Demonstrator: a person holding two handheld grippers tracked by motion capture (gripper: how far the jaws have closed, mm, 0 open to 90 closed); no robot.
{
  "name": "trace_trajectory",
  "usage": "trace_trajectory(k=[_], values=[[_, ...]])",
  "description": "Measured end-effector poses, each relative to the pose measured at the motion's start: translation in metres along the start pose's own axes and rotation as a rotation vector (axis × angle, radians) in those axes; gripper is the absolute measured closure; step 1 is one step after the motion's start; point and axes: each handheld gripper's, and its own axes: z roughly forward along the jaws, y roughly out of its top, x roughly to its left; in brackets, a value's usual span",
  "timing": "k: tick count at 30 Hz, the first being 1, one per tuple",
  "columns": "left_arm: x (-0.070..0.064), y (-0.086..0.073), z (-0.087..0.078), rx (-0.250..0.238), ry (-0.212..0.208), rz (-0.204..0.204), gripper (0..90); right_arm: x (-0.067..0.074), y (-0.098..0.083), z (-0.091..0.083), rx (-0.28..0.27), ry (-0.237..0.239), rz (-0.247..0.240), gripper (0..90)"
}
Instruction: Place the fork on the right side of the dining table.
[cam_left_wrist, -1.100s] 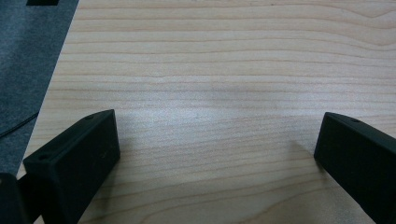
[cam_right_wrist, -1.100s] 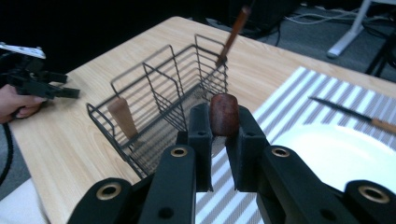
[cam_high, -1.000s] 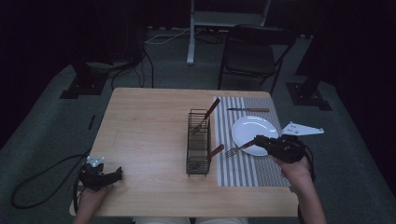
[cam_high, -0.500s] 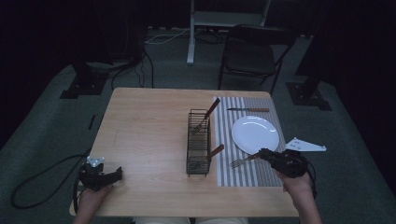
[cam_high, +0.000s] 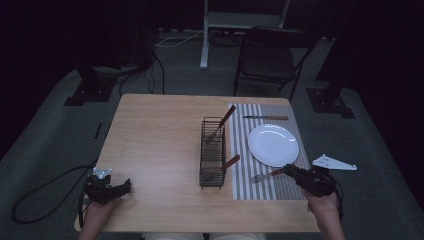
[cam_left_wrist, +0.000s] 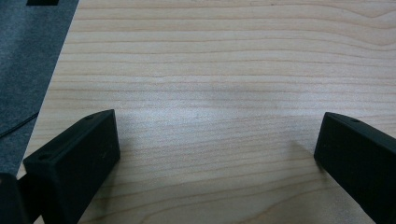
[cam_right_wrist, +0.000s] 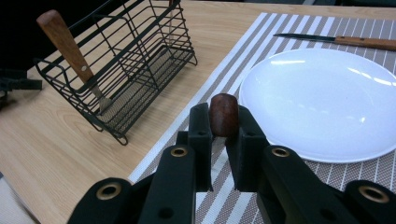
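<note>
The right gripper (cam_high: 296, 172) clamps the wooden handle of a fork (cam_high: 265, 175) over the striped placemat (cam_high: 240, 150), just beside the white plate (cam_high: 273, 145). The left gripper (cam_left_wrist: 217, 154) rests wide open and empty on the table (cam_high: 155, 150), well apart from the wire basket (cam_high: 212, 152)

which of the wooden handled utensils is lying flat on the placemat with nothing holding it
The knife, at the placemat's far edge beyond the plate. The fork is clamped in the right gripper; two more utensils stand in the wire caddy.
</note>
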Motion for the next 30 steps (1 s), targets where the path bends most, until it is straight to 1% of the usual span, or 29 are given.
trace_trajectory(k=[2,4,6,8,9,10,12,16,19,21,23,27,30], values=[[0.000,0.000,0.000,0.000,0.000,0.001,0.5,-0.004,-0.002,0.000,-0.006,0.006,0.019,80.4],[0.000,0.000,0.000,0.000,0.000,0.000,0.5,-0.008,-0.004,0.000,-0.013,-0.001,0.030,79.1],[0.000,0.000,0.000,0.000,0.000,0.000,0.5,-0.012,-0.006,0.000,-0.019,-0.008,0.041,74.7],[0.000,0.000,0.000,0.000,0.000,0.000,0.5,-0.017,-0.009,0.000,-0.019,-0.014,0.054,73.1],[0.000,0.000,0.000,0.000,0.000,0.000,0.5,-0.019,-0.010,0.000,-0.021,-0.018,0.057,70.9],[0.000,0.000,0.000,0.000,0.000,0.000,0.5,-0.021,-0.012,0.000,-0.020,-0.022,0.061,70.8],[0.000,0.000,0.000,0.000,0.000,0.000,0.5,-0.026,-0.015,0.001,-0.012,-0.052,0.060,68.5],[0.000,0.000,0.000,0.000,0.000,0.000,0.5,-0.037,-0.021,0.003,0.001,-0.073,0.082,68.3],[0.000,0.000,0.000,0.001,0.000,0.002,0.5,-0.046,-0.025,0.005,0.012,-0.074,0.093,66.8],[0.000,0.000,0.000,0.002,0.000,0.002,0.5,-0.050,-0.027,0.006,0.018,-0.079,0.088,65.5],[0.000,0.000,0.000,0.002,0.000,0.003,0.5,-0.055,-0.031,0.006,0.020,-0.075,0.099,64.9],[0.000,0.000,0.000,0.002,0.000,0.002,0.5,-0.062,-0.037,0.008,0.028,-0.069,0.105,61.3],[0.000,0.000,0.000,0.002,0.000,0.003,0.5,-0.066,-0.044,0.012,0.046,-0.074,0.108,60.6]])
